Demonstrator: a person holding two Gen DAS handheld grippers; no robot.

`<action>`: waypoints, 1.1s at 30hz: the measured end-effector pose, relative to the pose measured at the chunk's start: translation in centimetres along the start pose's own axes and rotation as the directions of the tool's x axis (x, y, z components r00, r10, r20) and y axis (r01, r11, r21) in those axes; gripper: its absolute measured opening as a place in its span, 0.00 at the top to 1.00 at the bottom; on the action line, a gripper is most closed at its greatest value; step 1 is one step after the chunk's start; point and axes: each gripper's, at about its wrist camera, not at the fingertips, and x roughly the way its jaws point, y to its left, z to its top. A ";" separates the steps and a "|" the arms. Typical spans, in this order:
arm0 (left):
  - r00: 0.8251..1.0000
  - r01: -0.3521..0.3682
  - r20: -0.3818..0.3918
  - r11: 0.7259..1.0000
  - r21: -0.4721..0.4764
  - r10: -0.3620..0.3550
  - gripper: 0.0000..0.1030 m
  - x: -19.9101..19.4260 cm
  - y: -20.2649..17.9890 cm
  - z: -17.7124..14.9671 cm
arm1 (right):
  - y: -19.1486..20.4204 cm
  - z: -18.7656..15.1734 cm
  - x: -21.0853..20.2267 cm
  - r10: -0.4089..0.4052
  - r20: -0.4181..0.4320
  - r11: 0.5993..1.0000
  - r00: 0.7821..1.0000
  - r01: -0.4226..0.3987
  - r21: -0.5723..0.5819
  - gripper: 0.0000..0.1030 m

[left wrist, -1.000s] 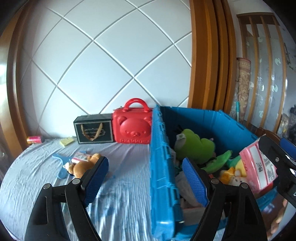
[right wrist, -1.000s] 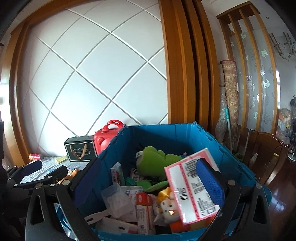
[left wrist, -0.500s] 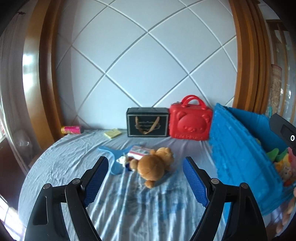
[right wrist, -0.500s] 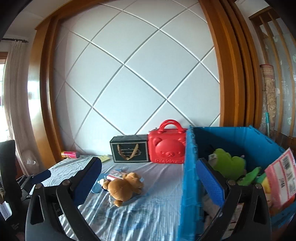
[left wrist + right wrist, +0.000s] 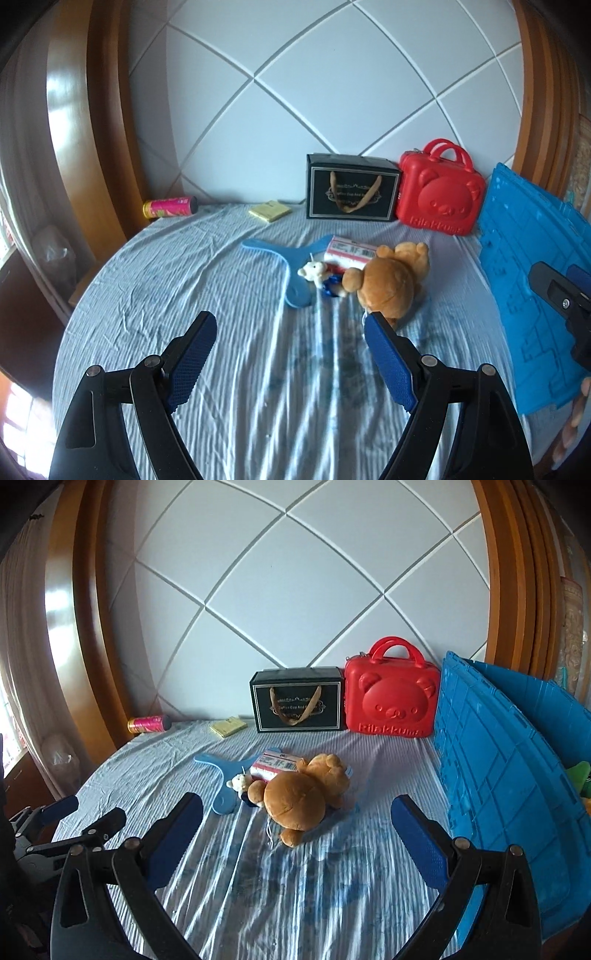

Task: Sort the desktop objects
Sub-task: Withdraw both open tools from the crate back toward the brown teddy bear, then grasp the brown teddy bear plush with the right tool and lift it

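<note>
A brown plush bear lies on the striped tablecloth. Beside it lie a small white plush, a red-and-white packet and a blue flat paddle. My left gripper is open and empty, short of the pile. My right gripper is open and empty, with the bear between its fingers' line of sight, a little ahead. The blue crate stands to the right.
A black gift box and a red bear case stand at the back wall. A yellow notepad and a pink can lie at back left. The table edge curves away on the left.
Both grippers have swung left, away from the crate's inside, and now face the toy pile on the cloth. The right gripper has come closer to the bear. Both stay open.
</note>
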 end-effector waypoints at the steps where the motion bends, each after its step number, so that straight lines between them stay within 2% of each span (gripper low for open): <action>1: 1.000 -0.001 -0.012 1.000 -0.001 0.001 0.20 0.7 0.2 -0.1 | -0.2 -0.1 0.7 -0.008 -0.013 1.000 1.000 0.008 0.001 0.00; 7: 0.996 -0.050 -0.077 0.999 -0.014 0.049 0.20 5.1 1.6 0.3 | -1.9 -0.6 5.2 -0.037 -0.097 0.999 0.995 0.040 0.030 0.00; 12: 0.988 -0.092 -0.128 0.994 -0.055 0.085 0.20 9.1 2.0 1.3 | -3.7 -1.1 10.0 -0.027 -0.178 0.999 0.984 0.034 0.039 0.00; 19: 0.980 -0.080 -0.183 0.997 -0.012 0.077 0.20 14.5 -2.2 3.2 | -7.4 -0.4 15.8 -0.008 -0.244 0.997 0.970 0.026 0.070 0.00; 25: 0.966 -0.071 -0.247 0.997 0.018 0.073 0.20 19.6 -5.1 3.8 | -8.6 1.1 21.1 0.018 -0.278 0.997 0.960 0.001 0.071 0.00; 33: 0.961 -0.136 -0.240 0.991 0.022 0.137 0.20 26.0 -5.4 7.4 | -8.6 3.7 30.1 0.032 -0.326 0.997 0.945 -0.007 0.077 0.00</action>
